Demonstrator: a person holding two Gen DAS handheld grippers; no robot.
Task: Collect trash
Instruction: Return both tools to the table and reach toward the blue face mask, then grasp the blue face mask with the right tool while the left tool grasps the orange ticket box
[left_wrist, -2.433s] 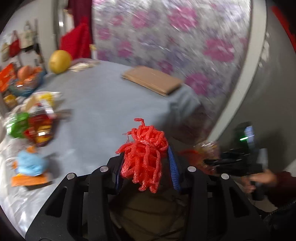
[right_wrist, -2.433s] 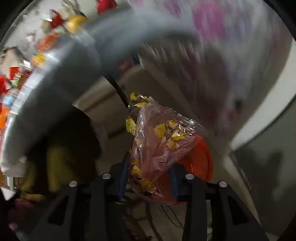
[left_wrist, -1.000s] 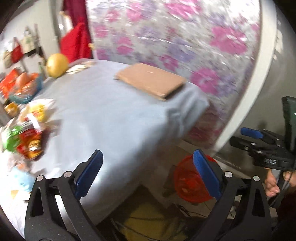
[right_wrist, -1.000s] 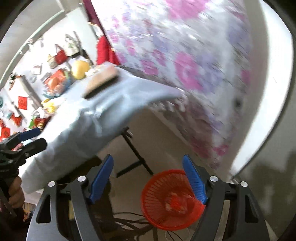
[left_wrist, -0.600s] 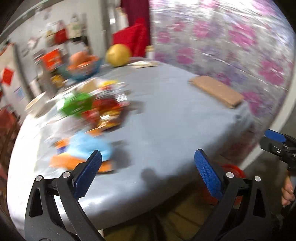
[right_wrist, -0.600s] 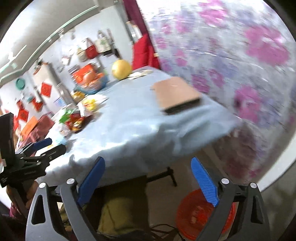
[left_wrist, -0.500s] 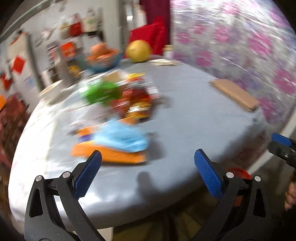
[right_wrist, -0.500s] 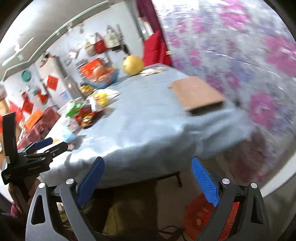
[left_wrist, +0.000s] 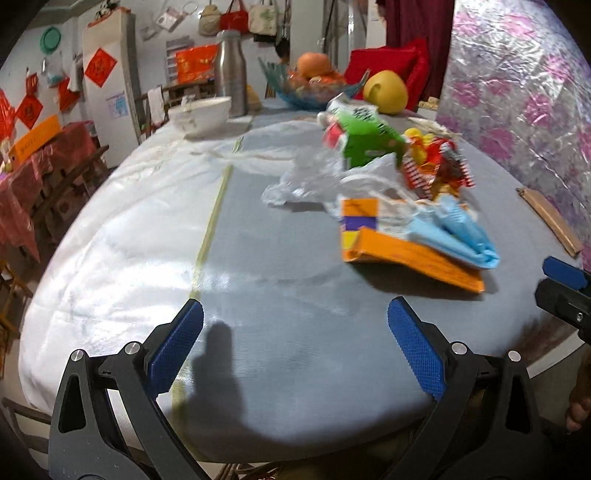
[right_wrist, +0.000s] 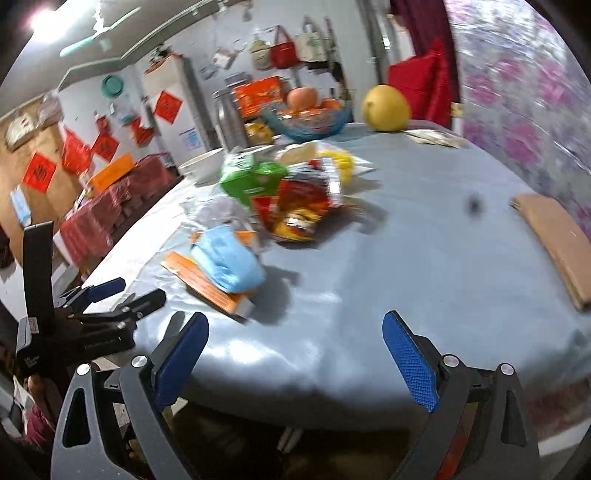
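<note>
Left wrist view
Left gripper (left_wrist: 294, 343): jaws spread wide with nothing between them, low over the near edge of the counter (left_wrist: 295, 354).
Open room: a broad bare stretch of grey-blue cloth lies ahead of the jaws; a white cloth (left_wrist: 122, 229) covers the counter's left side.
Trash: heaped on the right half, well apart from the jaws. The orange carton (left_wrist: 406, 254) is nearest, a blue wrapper (left_wrist: 461, 229) on top of it, clear plastic (left_wrist: 314, 177), a green box (left_wrist: 365, 136) and red snack packets (left_wrist: 436, 166) behind.
Right edge: a brown flat board (left_wrist: 550, 218) lies at the rim; the right gripper (left_wrist: 565, 288) shows just below it.
Containers: a blue glass fruit bowl (left_wrist: 314, 88) holds orange fruit; a yellow pomelo (left_wrist: 386, 91) sits beside it; a white bowl (left_wrist: 201, 110) and a steel flask (left_wrist: 231, 70) stand at the far left.

Right wrist view
Right gripper (right_wrist: 295, 354): jaws wide and empty, at the counter's near edge.
Trash: ahead and left; the blue wrapper (right_wrist: 229, 258) on the orange carton (right_wrist: 207, 284) is closest, the red snack packets (right_wrist: 303, 206) and green box (right_wrist: 251, 181) beyond.
Open room: bare cloth between the heap and the brown flat board (right_wrist: 554, 240) on the right.
Left gripper (right_wrist: 107, 295): at the counter's left edge, beside the carton.
Room: red paper decorations (right_wrist: 40, 171) and hanging bags (right_wrist: 284, 48) on the walls; view blurred.
</note>
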